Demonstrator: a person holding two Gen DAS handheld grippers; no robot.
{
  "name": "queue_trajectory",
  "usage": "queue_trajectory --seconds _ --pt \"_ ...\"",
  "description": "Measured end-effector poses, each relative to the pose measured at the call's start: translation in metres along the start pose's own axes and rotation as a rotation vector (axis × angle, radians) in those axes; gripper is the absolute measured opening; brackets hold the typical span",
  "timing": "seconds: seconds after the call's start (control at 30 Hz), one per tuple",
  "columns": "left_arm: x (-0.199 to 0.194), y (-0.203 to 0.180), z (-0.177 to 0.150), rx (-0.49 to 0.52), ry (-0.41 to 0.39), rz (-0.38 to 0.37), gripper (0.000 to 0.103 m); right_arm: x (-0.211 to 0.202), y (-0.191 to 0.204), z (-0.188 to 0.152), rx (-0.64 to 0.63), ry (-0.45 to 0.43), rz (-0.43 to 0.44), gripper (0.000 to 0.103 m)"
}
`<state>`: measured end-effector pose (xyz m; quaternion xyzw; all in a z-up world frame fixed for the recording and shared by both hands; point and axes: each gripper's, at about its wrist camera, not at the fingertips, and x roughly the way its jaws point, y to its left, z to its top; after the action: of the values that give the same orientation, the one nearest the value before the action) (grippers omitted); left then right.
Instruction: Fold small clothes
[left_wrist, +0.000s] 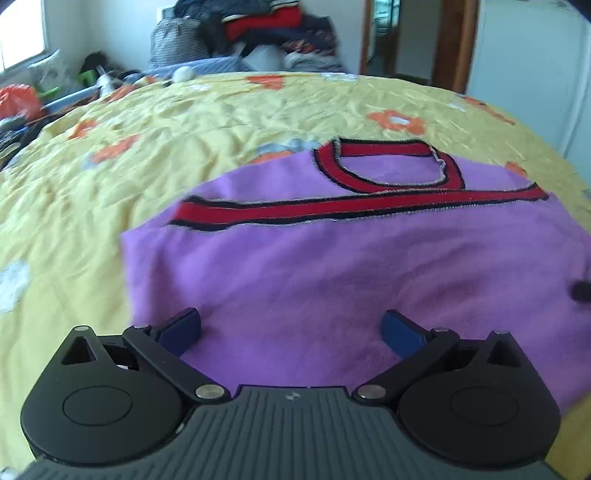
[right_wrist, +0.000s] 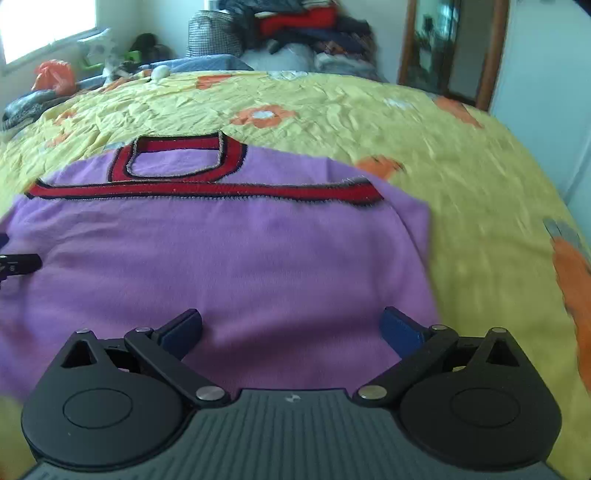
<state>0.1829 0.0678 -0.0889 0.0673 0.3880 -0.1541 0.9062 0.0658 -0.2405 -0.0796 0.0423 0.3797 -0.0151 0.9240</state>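
Observation:
A small purple knit top (left_wrist: 332, 266) with red, black-edged trim at the neck and across the chest lies flat on the yellow flowered bedspread (left_wrist: 166, 122); it also shows in the right wrist view (right_wrist: 240, 258). My left gripper (left_wrist: 291, 332) is open and empty, its blue fingers spread above the near left part of the top. My right gripper (right_wrist: 291, 332) is open and empty above the near right part. The left gripper's tip (right_wrist: 20, 264) shows at the left edge of the right wrist view.
A pile of clothes (left_wrist: 266, 33) stands beyond the far end of the bed. A wooden-framed doorway (left_wrist: 454, 44) is at the back right, a mirror (right_wrist: 436, 48) in the right wrist view. Bags and clutter (left_wrist: 22, 103) sit at the far left by a window.

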Motion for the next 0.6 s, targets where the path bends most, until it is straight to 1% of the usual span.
queue_trajectory --seconds 0.03,0.07,0.13,0.17,0.2,0.23,0.27,0.3,0.33,0.37,0.4,0.5,0.6 --pt "-0.013 0.002 -0.002 -0.018 -0.028 -0.017 0.103 -0.012 0.000 -0.008 0.001 -0.010 0.006 0.103" --pt "-0.023 0.004 -0.005 -0.041 -0.042 -0.043 0.103 -0.018 0.001 -0.017 0.000 0.009 -0.006 0.103" --pt "-0.029 0.001 -0.015 -0.075 -0.004 -0.080 0.103 -0.020 0.006 -0.033 -0.020 0.046 0.011 0.103" --pt "-0.027 -0.003 -0.023 -0.075 0.025 -0.065 0.103 -0.018 0.009 -0.040 -0.026 0.049 -0.009 0.103" --pt "-0.021 -0.007 -0.032 -0.060 0.064 -0.033 0.103 -0.015 0.011 -0.046 -0.035 0.068 -0.040 0.103" --pt "-0.021 -0.014 -0.041 -0.003 0.048 0.006 0.103 -0.017 0.012 -0.055 -0.045 0.045 -0.051 0.103" --pt "-0.023 -0.021 -0.049 0.061 0.014 0.028 0.103 -0.021 0.011 -0.059 -0.034 0.039 -0.055 0.103" --pt "-0.025 -0.018 -0.052 0.042 0.008 0.022 0.103 -0.023 0.013 -0.061 -0.037 0.048 -0.061 0.103" --pt "-0.026 -0.013 -0.050 0.003 0.033 0.016 0.103 -0.025 0.017 -0.062 -0.062 0.071 -0.068 0.103" --pt "-0.028 -0.011 -0.047 -0.007 0.062 0.019 0.103 -0.027 0.022 -0.060 -0.095 0.082 -0.074 0.103" --pt "-0.031 -0.011 -0.045 -0.006 0.072 0.025 0.103 -0.029 0.023 -0.057 -0.111 0.075 -0.068 0.103" --pt "-0.047 -0.009 -0.041 -0.013 0.026 0.025 0.103 -0.026 0.021 -0.035 -0.091 0.007 -0.037 0.103" --pt "-0.051 -0.003 -0.039 -0.078 0.003 0.005 0.103 -0.011 0.015 -0.012 -0.035 -0.072 -0.042 0.103"
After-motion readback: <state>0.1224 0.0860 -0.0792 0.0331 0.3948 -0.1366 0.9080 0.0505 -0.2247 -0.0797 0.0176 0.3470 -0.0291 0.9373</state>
